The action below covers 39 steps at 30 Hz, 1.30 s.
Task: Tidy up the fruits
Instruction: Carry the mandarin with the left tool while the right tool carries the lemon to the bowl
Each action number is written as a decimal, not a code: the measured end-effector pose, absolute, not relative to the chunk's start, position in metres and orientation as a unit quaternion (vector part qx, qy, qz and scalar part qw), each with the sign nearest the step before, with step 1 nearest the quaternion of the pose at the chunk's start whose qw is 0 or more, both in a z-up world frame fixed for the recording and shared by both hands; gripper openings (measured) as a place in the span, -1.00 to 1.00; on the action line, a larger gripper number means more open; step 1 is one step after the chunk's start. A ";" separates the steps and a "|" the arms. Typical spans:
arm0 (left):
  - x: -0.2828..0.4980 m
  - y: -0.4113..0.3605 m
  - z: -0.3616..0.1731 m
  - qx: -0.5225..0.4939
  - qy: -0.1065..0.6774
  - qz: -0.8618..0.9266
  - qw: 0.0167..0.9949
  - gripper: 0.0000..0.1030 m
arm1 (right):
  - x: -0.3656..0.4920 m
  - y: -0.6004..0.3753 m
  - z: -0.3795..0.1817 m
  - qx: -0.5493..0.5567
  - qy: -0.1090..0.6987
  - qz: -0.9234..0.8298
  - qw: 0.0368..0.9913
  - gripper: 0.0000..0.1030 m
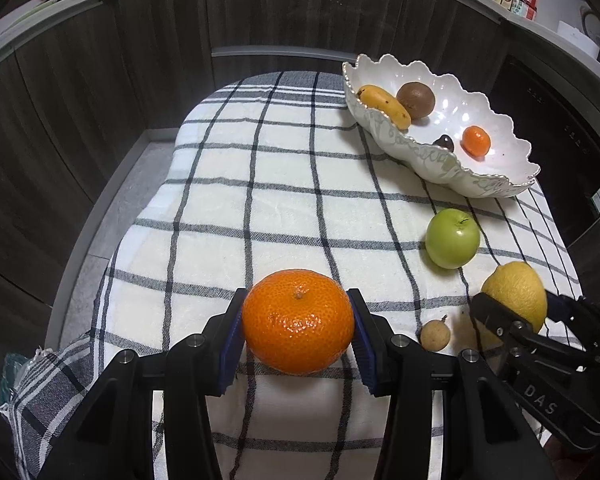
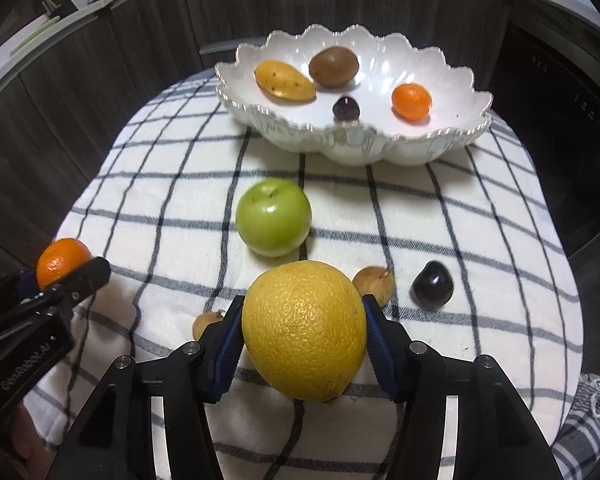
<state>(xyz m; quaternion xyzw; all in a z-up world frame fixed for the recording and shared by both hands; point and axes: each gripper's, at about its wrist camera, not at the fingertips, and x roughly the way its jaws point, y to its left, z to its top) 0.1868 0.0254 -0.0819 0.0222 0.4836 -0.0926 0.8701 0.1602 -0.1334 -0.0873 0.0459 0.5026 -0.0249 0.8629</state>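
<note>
A large orange (image 1: 298, 320) is clamped between the blue pads of the left gripper (image 1: 298, 326), both pads being pressed against its sides while it sits on the checked cloth (image 1: 260, 200). A yellow lemon (image 2: 305, 330) is seated between the pads of the right gripper (image 2: 305, 340), with the pads laid against its flanks and the fruit resting on the cloth. Ahead of the right gripper, just beyond the lemon, a green apple (image 2: 273, 218) is found, and farther ahead stands a white scalloped bowl (image 2: 452, 136). Inside the bowl a small mango (image 2: 284, 80), a kiwi (image 2: 333, 66), a small orange (image 2: 411, 101) and a dark cherry (image 2: 346, 108) are seen, none touching the grippers. To the right of the lemon and slightly ahead of the right pad, a small brown fruit (image 2: 374, 282) lies near a dark plum (image 2: 433, 284). Another small brown fruit (image 2: 206, 324) is partly hidden just left of the left pad of that gripper. From the left gripper, the bowl is seen ahead and to the right, with the apple nearer on that side.
</note>
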 end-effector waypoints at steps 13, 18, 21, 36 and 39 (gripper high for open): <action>0.202 -0.018 -0.048 0.034 0.457 -0.125 0.880 -0.09 | 0.168 -0.166 -0.035 0.036 0.444 -0.045 0.894 0.09; 0.219 -0.038 -0.031 0.044 0.436 -0.134 0.889 -0.09 | 0.180 -0.182 -0.019 0.040 0.424 -0.055 0.903 0.09; 0.230 -0.048 -0.022 0.048 0.426 -0.138 0.893 -0.09 | 0.187 -0.189 -0.012 0.044 0.417 -0.056 0.906 0.09; 0.276 -0.085 -0.009 0.053 0.410 -0.159 0.897 -0.09 | 0.226 -0.220 0.007 0.049 0.394 -0.068 0.915 0.09; 0.283 -0.089 -0.013 0.055 0.411 -0.161 0.895 -0.09 | 0.233 -0.225 0.003 0.050 0.398 -0.069 0.913 0.09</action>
